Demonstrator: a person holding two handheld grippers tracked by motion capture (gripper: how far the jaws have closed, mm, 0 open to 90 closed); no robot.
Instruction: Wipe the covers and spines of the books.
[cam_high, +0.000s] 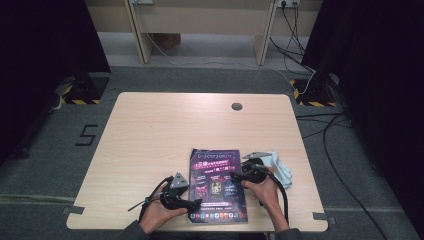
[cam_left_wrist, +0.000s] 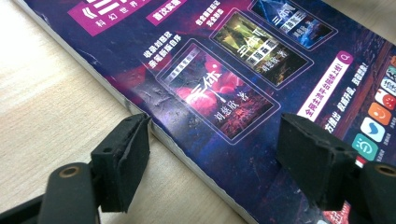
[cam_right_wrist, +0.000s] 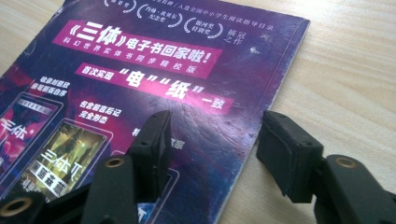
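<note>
A glossy purple magazine (cam_high: 216, 186) lies flat on the pale wooden bench (cam_high: 150, 135). The left gripper (cam_left_wrist: 212, 158) straddles its left edge, jaws apart. The right gripper (cam_right_wrist: 212, 144) straddles the right edge, jaws also apart and gripping nothing.

A pale wood-grain bench (cam_high: 150, 145) with a round grey cable port (cam_high: 237, 106) near its far edge is shown. A purple-covered magazine (cam_high: 216, 185) is laid flat near the front edge, and a white cloth (cam_high: 278, 167) is placed just beside its right side.
</note>
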